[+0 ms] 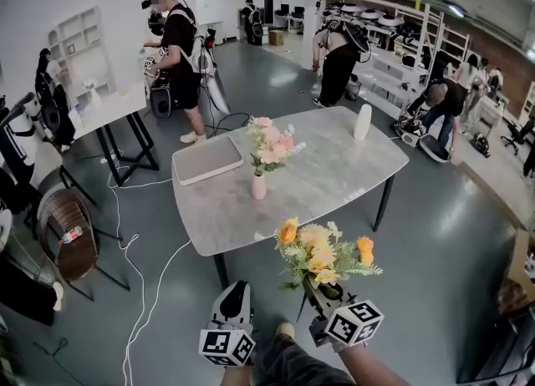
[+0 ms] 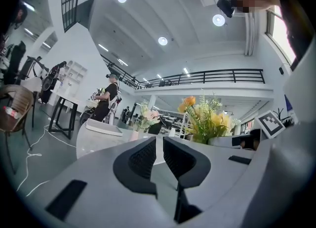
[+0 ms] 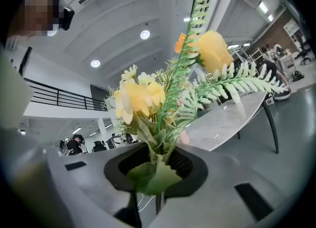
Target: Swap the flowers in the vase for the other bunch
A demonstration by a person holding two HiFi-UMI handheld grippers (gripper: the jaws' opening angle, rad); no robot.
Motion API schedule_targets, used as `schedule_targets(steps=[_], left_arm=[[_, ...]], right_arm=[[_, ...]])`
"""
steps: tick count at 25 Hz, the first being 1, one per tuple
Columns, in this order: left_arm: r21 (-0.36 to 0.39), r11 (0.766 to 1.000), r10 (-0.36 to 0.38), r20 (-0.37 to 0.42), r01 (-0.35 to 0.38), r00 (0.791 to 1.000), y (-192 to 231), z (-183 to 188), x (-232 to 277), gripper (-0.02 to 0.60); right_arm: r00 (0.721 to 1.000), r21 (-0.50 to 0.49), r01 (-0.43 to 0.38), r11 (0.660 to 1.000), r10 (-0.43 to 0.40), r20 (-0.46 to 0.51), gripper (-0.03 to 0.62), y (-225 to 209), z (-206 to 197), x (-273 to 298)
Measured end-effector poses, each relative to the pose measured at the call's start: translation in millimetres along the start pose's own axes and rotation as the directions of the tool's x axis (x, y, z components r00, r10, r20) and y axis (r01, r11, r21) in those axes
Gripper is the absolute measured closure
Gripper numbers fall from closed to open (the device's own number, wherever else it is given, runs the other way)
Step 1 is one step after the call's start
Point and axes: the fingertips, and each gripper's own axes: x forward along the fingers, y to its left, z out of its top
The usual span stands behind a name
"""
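**Mia:** Which claw has the flowers?

**Ben:** The right gripper [image 3: 157,167]. Its two jaws squeeze the green stems [image 3: 160,140] of the yellow bunch [image 1: 324,259]. Yellow and orange flowers stick up out of it, with ferny green leaves.

**Mia:** Is the bunch on the table?

**Ben:** No. It is up in the air over the grey floor [image 1: 435,234], just in front of the near edge of the table [image 1: 334,167].

**Mia:** And the other claw?

**Ben:** The left gripper [image 2: 159,145] is closed. Its black pads [image 2: 143,160] are almost touching, and nothing is between them. It hangs beside the right one, over the floor too.

**Mia:** Where is the vase?

**Ben:** The little pink vase [image 1: 259,186] stands straight up near the middle of the table. The pink flowers [image 1: 272,142] are in it.

**Mia:** What else is on the table?

**Ben:** A flat grey tray [image 1: 207,159] lies just beside the vase. A tall white thing [image 1: 362,122] stands near the far right corner, well away from the vase. I cannot tell what it is.

**Mia:** Is anyone else here?

**Ben:** Yes. A person in a black shirt [image 1: 177,38] stands at another table at the back. More people bend down by the shelves [image 1: 401,50].
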Motion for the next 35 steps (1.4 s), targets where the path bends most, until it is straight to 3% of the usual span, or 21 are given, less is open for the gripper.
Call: schedule_targets(steps=[12,35], left_arm=[[0.004,0.999,-0.04,-0.019,0.04,0.999,16.2,-1.6,71.8,0.526],[-0.018,0.999,-0.032,-0.063,0.031,0.998,59.2,-8.6,170.2,0.526]], right_arm=[[0.998,0.014,0.062,0.998,-0.062,0.024,0.5,-48.8,20.0,43.7],[0.993,0.047,0.119,0.992,-0.119,-0.016,0.5,-115.2,32.2,130.5]])
